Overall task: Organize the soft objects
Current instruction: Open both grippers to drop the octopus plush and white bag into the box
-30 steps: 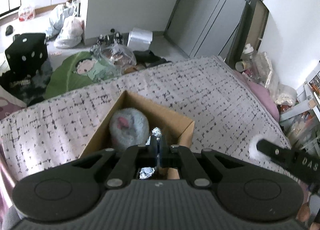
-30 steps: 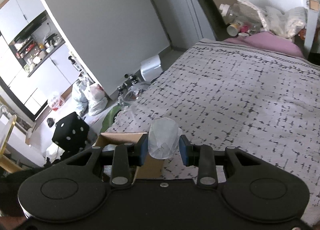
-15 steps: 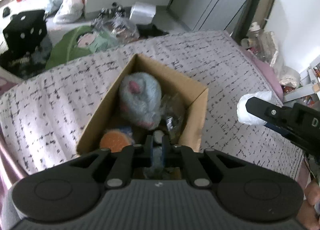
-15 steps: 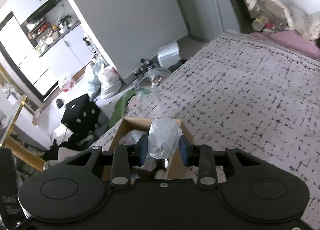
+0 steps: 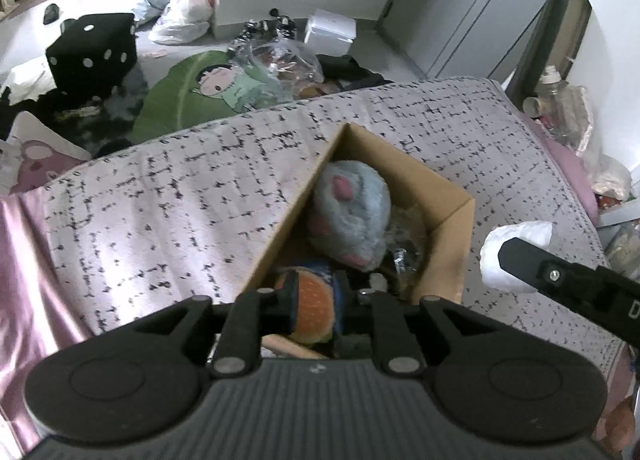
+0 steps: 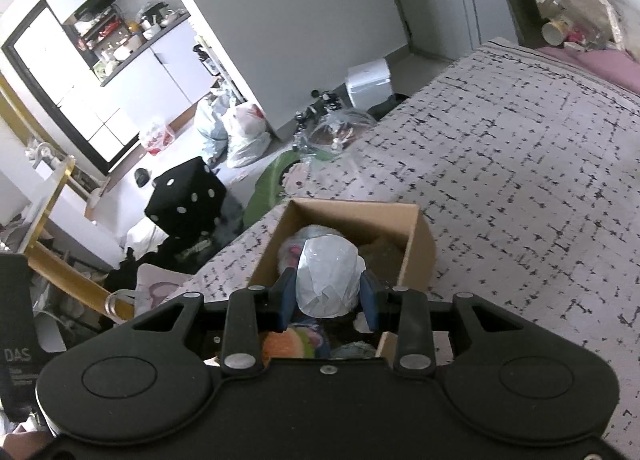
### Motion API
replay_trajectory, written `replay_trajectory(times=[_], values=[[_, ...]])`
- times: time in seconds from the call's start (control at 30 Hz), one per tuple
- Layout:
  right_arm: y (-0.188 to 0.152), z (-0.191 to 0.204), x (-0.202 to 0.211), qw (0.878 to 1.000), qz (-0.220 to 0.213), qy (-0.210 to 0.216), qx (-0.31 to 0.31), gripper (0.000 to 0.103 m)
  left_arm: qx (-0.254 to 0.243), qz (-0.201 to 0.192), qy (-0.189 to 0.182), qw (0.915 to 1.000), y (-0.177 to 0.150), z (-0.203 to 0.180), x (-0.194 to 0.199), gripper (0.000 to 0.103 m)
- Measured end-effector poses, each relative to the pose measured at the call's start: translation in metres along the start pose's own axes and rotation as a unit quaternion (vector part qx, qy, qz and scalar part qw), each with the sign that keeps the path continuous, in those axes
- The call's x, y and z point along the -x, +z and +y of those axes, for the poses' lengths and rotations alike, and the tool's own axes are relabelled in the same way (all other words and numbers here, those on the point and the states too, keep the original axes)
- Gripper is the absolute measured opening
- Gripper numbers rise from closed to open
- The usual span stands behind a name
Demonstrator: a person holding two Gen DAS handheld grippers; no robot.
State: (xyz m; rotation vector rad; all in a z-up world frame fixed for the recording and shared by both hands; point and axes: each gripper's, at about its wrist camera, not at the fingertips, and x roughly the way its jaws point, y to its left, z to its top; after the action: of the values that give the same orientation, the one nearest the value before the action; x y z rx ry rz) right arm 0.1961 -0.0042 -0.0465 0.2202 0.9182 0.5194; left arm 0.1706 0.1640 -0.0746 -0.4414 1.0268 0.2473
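Observation:
An open cardboard box (image 5: 448,260) sits on the bed. Inside lie a blue-grey plush with pink patches (image 5: 352,211) and an orange plush (image 5: 314,308). My left gripper (image 5: 318,300) hovers over the near end of the box, its jaws opening and gripping nothing; the orange plush shows below the gap. My right gripper (image 6: 327,300) hangs over the box (image 6: 420,244) with a white wrapped ball (image 6: 328,280) between its blue pads. Its jaws are opening and the ball still fills the gap. The left wrist view shows the ball (image 5: 520,232) just right of the box.
The bed has a speckled cover (image 5: 160,219) and a pink sheet edge at the left. On the floor beyond are a black dice cushion (image 5: 92,47), a green leaf cushion (image 5: 188,107), plastic bags (image 5: 180,11) and a white box (image 5: 330,29). Clutter lines the bed's right side.
The left gripper moved over the box, and its shut jaws parted; the silvery item once between them is gone. The right gripper carried the white ball over the box and its jaws widened.

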Motion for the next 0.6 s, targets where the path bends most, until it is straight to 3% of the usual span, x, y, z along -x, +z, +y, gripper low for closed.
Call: replay_trajectory(times=[0.03,0.1,0.13,0.23,0.6], values=[[0.001,0.0,0.0,1.0,-0.002,0.001,0.0,0.064,-0.001,-0.002,0.005,1.0,0.001,0.0,0.002,0.026],[0.001,0.002,0.004,1.0,-0.015,-0.005,0.004,0.085,-0.002,-0.009,0.013,0.9999,0.004,0.001,0.005,0.039],[0.001,0.003,0.006,1.0,-0.021,-0.008,0.008,0.089,-0.004,-0.016,0.017,0.9997,0.005,0.001,0.009,0.047],[0.002,-0.001,0.01,1.0,-0.023,-0.019,0.008,0.092,-0.011,-0.037,0.028,0.9989,0.006,-0.002,0.016,0.061],[-0.005,-0.027,0.04,0.998,-0.038,-0.058,-0.01,0.1,-0.035,-0.059,0.02,0.9974,0.001,-0.019,0.033,0.07]])
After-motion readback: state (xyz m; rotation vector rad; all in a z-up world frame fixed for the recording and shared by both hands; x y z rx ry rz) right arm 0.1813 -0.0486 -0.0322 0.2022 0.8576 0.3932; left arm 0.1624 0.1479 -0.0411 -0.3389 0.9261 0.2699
